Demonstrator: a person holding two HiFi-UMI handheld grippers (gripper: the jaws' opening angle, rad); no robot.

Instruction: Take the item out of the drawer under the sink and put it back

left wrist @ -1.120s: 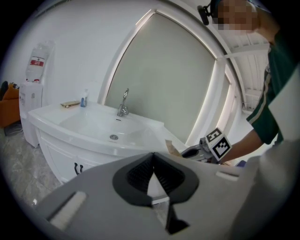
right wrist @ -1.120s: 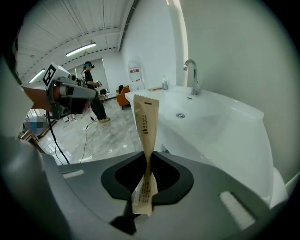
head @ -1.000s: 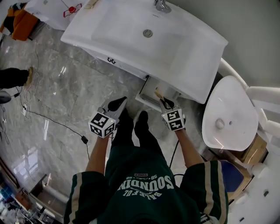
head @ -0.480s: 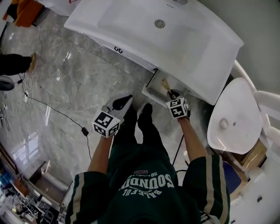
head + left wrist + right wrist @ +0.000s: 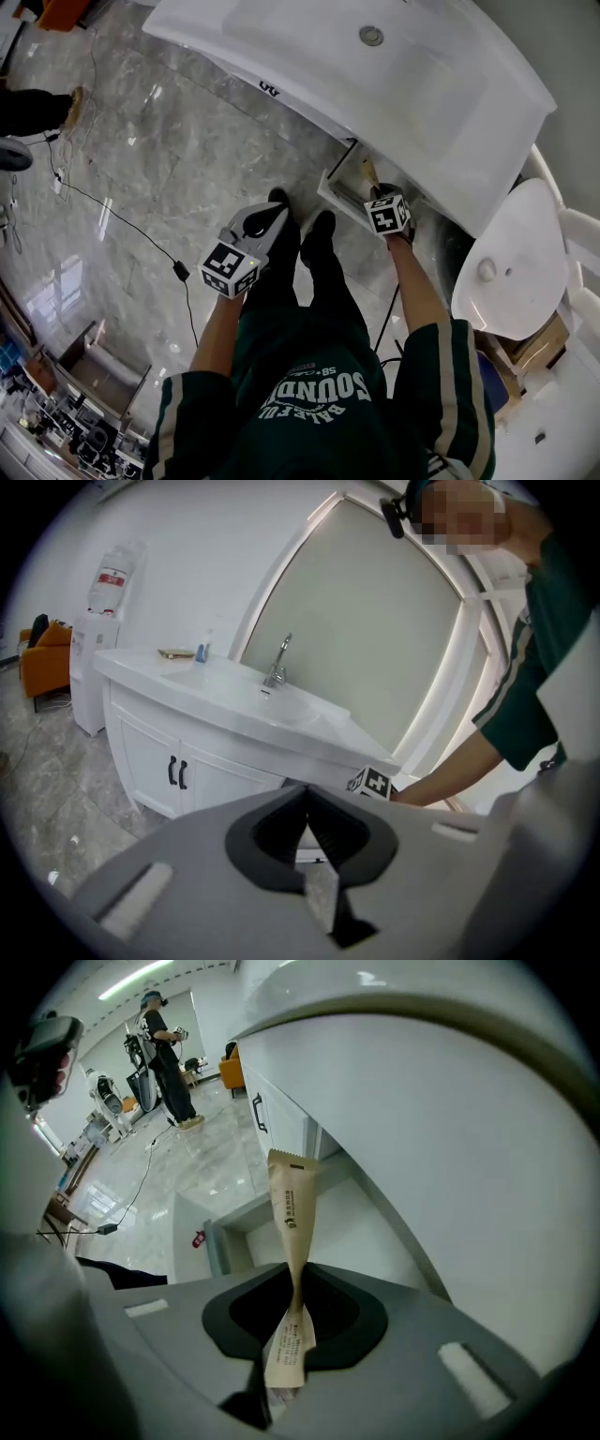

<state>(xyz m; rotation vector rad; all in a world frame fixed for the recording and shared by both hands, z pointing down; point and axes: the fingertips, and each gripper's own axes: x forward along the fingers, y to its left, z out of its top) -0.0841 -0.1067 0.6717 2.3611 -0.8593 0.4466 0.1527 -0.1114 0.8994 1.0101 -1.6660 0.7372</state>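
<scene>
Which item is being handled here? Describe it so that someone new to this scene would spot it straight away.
Under the white sink counter a drawer stands open, with the right gripper just above it. Pinched between its fingers is a slim paper sachet, sticking out toward the drawer. Its tan colour and dark print set it apart from the all-white cabinet around it.

Grey marble floor (image 5: 159, 131), glossy; black cable (image 5: 112, 217) with plug block (image 5: 178, 271) lying across it. White sink worktop (image 5: 487, 112) carries tap (image 5: 276, 667), small blue bottle (image 5: 201, 652) at far end. Drawer (image 5: 336, 192) open below.
</scene>
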